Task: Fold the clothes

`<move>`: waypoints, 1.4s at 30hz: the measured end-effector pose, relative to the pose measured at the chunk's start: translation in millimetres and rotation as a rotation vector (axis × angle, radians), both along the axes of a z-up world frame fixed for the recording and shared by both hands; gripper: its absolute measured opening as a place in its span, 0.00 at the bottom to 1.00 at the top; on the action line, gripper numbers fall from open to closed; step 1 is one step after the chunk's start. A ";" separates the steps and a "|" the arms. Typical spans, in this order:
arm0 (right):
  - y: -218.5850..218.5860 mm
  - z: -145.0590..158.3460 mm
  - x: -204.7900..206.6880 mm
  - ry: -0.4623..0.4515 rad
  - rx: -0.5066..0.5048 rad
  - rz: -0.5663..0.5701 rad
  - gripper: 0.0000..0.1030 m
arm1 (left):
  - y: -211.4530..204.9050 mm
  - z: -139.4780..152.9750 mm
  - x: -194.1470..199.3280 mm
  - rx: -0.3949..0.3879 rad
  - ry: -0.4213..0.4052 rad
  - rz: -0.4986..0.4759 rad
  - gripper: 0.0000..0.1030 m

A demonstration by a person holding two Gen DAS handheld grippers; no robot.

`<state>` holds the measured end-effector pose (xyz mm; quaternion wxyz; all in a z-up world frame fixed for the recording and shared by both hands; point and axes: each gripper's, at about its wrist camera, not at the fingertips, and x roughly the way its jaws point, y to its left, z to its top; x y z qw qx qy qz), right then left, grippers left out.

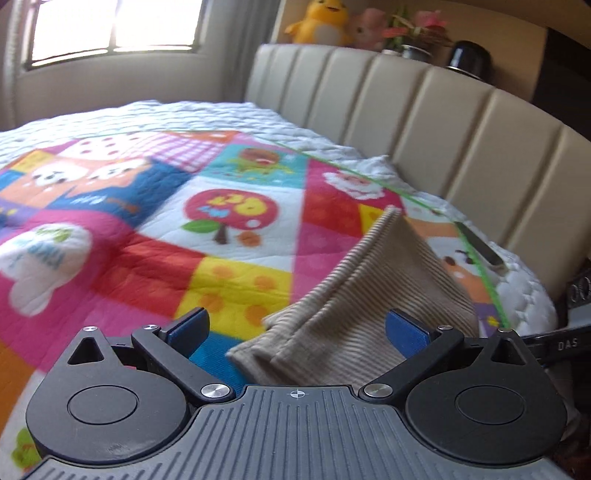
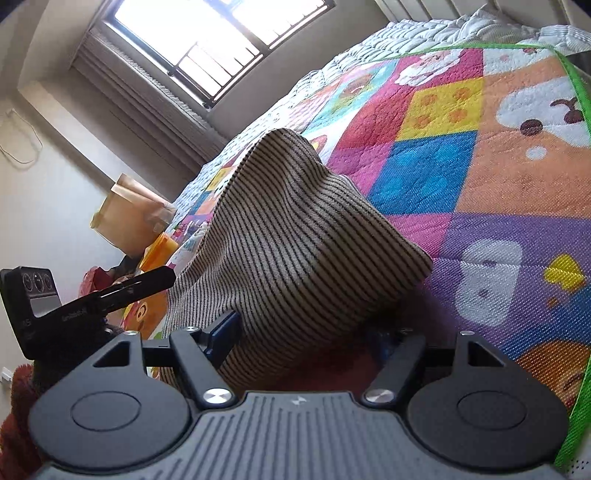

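Patchwork quilt (image 1: 155, 229) on bed, padded headboard (image 1: 406, 110), window (image 2: 207, 44); both jaws spread around striped garment (image 2: 288, 229).

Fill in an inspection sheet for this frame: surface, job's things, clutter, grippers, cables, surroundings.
Surface: bed with a colourful cartoon quilt, green-edged.
Job's things: beige striped ribbed garment, partly raised off the quilt, bunched.
Clutter: flat dark object near the headboard; what it is cannot be told.
Grippers: left gripper jaws wide apart, garment between them, no clamp; right gripper jaws apart, cloth draped over them, grip unclear.
Cables: thin cord on the wall.
Surroundings: padded headboard, plush toys, window, cardboard box.
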<state>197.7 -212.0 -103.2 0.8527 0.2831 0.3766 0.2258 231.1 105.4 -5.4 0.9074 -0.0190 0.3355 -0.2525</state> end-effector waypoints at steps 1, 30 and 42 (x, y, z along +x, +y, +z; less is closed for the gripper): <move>0.2 -0.1 0.0 -0.004 -0.004 0.002 0.70 | -3.2 -3.8 5.2 -0.007 0.012 -0.023 1.00; -10.6 59.7 67.3 -0.253 -0.336 0.132 0.86 | -39.7 -11.5 -79.5 -0.303 0.088 -0.136 1.00; -19.8 8.7 30.6 -0.100 -0.087 0.097 0.60 | -12.9 -56.8 -24.3 -0.450 0.257 0.082 0.99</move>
